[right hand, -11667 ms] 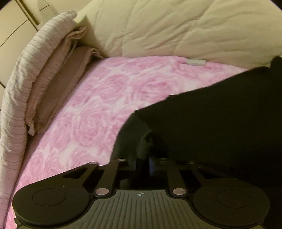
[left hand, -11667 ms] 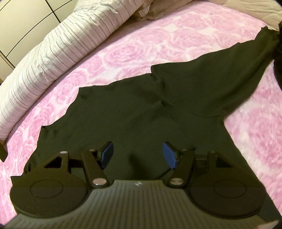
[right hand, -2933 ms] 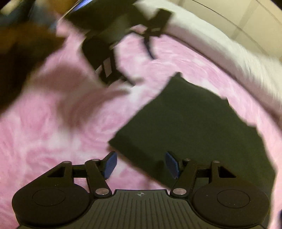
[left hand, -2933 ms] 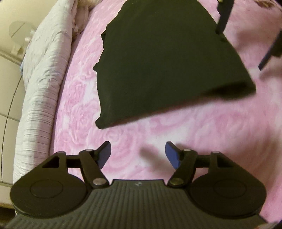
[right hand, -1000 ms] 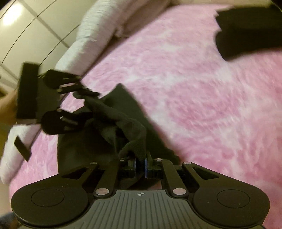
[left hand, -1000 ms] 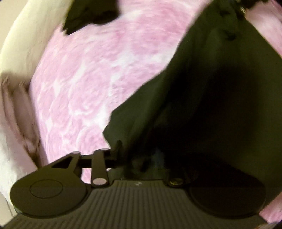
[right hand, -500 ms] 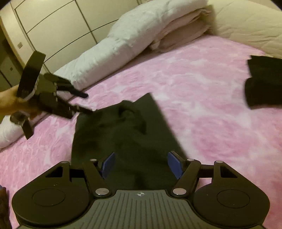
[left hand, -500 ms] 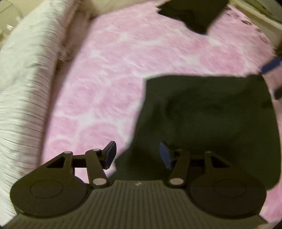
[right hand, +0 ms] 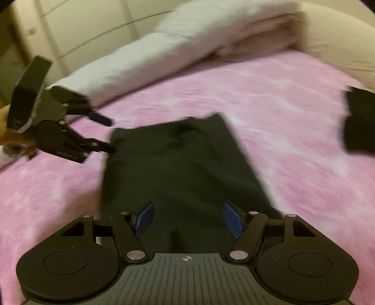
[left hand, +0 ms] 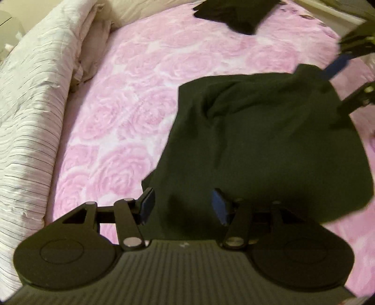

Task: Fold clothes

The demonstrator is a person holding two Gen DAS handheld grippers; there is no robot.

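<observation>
A black garment (left hand: pixel 269 145) (right hand: pixel 180 171) lies folded into a rough rectangle on the pink rose-patterned bedspread (left hand: pixel 121 131) (right hand: pixel 293 169), with some wrinkles near its far end. My left gripper (left hand: pixel 182 204) is open just above one edge of it, nothing between its blue pads. My right gripper (right hand: pixel 191 219) is open over the opposite edge, also holding nothing. In the right wrist view the left gripper (right hand: pixel 110 135) shows at the far left, held by a hand; in the left wrist view the right gripper (left hand: pixel 337 86) shows at the upper right.
A second folded black garment (left hand: pixel 232 14) (right hand: pixel 361 122) rests farther up the bed. A rolled white striped duvet (left hand: pixel 30 112) (right hand: pixel 164 54) lines one side, a cream quilt (right hand: pixel 339 47) the head end. Cupboard doors (right hand: pixel 70 30) stand behind.
One second ago both grippers were shut on the bunched garment; they have let go and it now lies flat. Since half a second ago both grippers stay open and have shifted slightly.
</observation>
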